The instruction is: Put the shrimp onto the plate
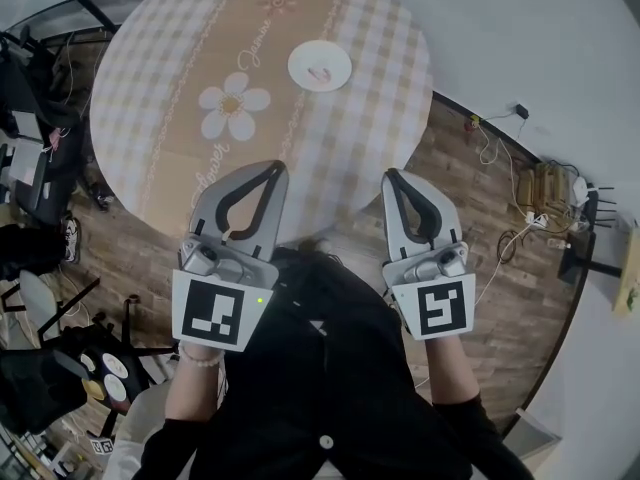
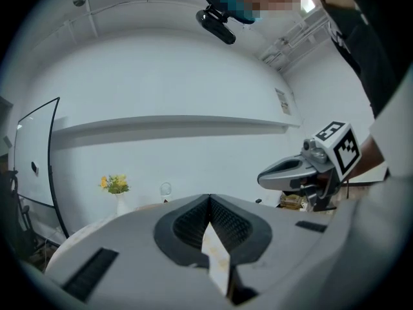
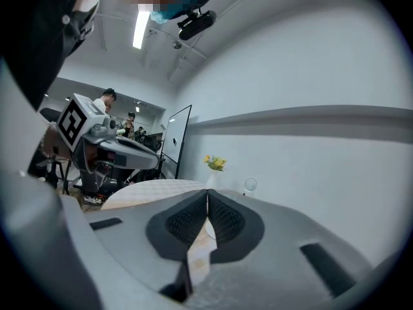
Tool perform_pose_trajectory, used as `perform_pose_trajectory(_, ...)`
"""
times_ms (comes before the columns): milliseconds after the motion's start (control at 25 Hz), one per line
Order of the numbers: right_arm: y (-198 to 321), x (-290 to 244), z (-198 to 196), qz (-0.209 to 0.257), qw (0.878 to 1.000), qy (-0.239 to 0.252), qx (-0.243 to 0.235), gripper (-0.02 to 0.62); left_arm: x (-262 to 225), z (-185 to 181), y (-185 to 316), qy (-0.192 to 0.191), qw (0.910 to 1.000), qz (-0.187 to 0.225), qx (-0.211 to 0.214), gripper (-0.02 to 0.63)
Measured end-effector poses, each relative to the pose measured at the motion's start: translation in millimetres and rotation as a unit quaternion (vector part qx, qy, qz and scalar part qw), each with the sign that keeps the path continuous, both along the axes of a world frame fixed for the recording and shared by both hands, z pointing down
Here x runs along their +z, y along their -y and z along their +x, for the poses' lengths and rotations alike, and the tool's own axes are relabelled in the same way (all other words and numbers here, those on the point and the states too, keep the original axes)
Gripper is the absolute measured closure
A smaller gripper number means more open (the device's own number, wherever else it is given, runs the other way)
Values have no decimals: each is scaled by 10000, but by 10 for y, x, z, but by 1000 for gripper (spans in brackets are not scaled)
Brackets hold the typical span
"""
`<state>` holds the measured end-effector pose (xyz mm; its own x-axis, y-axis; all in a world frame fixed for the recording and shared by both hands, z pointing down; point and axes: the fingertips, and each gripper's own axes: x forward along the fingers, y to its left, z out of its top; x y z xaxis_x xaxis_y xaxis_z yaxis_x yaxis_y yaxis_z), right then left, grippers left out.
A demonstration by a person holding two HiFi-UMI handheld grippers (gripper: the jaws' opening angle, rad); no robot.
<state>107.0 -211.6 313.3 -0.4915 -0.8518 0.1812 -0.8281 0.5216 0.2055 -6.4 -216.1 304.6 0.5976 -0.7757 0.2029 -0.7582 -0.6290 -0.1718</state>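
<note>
Left claw [image 1: 270,168] & right claw [image 1: 394,176] hang at the round surface's [image 1: 150,98] near edge, tons of room ahead. Both clenched tight, empty. Pink shrimp [image 1: 322,73] lies on the plate [image 1: 303,58], mid-surface.

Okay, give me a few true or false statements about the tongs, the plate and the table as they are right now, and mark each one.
1. The left tongs and the right tongs are both shut with nothing between them. True.
2. The left tongs hold the white plate. False: it lies on the table, apart from both tongs.
3. A big daisy shows on the tabletop. True.
4. The table is square. False: it is round.
</note>
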Motion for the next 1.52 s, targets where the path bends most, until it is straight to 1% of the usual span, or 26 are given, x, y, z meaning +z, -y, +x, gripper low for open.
perform_pose_trajectory(160,-41,84,53,-120,9998,58,119,592,5,12,30,4,10000,-7,-17,606)
perform_pose_trajectory(360,-30,71,82,-101,9997,104,212,593,13,54,45,-11,10000,-38,5,606)
perform_pose_trajectory(560,-12,58,71,-30,9998,41,199,592,-6,95,43,21,10000,60,63,606)
perform_pose_trajectory(760,-2,67,70,-22,9998,9,204,592,22,66,38,-96,9999,-76,-62,606)
perform_pose_trajectory(960,17,61,88,-3,9998,16,212,593,6,68,52,-29,10000,4,-39,606)
perform_pose_trajectory(1080,11,65,89,-16,9998,-9,214,594,20,66,40,-42,10000,-38,-62,606)
perform_pose_trajectory(1360,27,40,96,25,9998,13,202,594,-5,112,54,57,9999,95,33,606)
perform_pose_trajectory(1520,23,37,99,16,9998,25,198,594,-9,122,51,66,9999,97,41,606)
